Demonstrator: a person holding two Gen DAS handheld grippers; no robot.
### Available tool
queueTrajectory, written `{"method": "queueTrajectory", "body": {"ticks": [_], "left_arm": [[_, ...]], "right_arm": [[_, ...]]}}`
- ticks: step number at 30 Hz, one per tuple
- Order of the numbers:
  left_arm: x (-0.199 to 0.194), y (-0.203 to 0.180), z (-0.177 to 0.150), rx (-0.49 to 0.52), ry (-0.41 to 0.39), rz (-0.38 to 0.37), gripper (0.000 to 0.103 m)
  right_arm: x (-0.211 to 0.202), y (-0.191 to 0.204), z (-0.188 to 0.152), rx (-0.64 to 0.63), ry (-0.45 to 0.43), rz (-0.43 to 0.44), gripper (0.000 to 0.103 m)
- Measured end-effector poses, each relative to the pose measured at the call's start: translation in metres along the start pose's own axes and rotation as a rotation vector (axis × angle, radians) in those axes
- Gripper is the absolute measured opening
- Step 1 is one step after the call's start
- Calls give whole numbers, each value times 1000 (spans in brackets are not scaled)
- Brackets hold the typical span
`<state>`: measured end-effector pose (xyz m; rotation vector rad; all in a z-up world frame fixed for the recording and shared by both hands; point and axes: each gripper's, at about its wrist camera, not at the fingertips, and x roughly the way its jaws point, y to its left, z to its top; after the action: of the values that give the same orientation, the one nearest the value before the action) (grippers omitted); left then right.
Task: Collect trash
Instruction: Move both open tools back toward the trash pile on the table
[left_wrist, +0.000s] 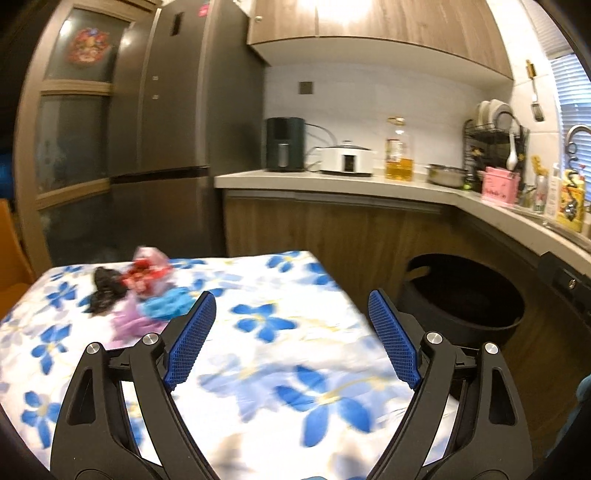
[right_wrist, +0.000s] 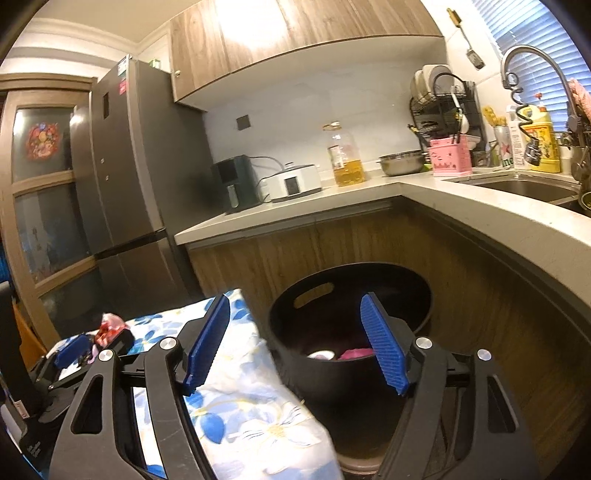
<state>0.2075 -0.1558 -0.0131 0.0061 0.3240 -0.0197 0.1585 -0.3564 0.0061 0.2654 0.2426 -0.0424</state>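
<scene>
A: Where's the trash now?

B: Most of it is a small heap of wrappers (left_wrist: 136, 291) on the flowered tablecloth (left_wrist: 280, 354), on the far side of the table from the black bin (right_wrist: 351, 332). I make out a red and pink piece, a black one, a purple one and a blue one, bunched close together. Some pink and white scraps already lie inside the bin.

A: And the grippers?

B: The left gripper (left_wrist: 291, 328) hangs over the cloth with its fingers spread wide and nothing between them. It points towards the heap, probably lining up a grab. The right gripper (right_wrist: 295, 339) is also spread and empty, held over the bin beside the table's edge, likely because that's where drops go.

A: Anything in the way?

B: Not much. The cloth between the left gripper and the heap is bare. The bin sits on the floor, tucked into the corner of the counter (right_wrist: 461, 199), so the counter edge overhangs its far side. The fridge (left_wrist: 173, 147) stands well behind the table.
</scene>
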Motion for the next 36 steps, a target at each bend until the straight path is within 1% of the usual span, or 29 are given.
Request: {"method": "queueTrajectory", "body": {"ticks": [4,10,17,24,30,33,36], "left_arm": [[-6,36,-7,-28,9,61,83],[-10,79,-11,-65,30,150,83],[-12,113,-14,-81,37,216,83],[-6,136,-20,-85,56,256,83],[8,157,-23,-89,65,282,83],[20,167,-23,-78,67,290,83],[35,176,-23,-80,82,277,83]], "right_arm": [[4,22,-9,-14,22,41,72],[12,62,-21,-42,51,111,72],[20,95,-30,-67,75,166,72],[34,122,-42,-77,105,213,72],[47,143,-50,-86,130,253,72],[53,150,-52,-84,137,264,72],[59,154,-53,-81,142,270,72]]}}
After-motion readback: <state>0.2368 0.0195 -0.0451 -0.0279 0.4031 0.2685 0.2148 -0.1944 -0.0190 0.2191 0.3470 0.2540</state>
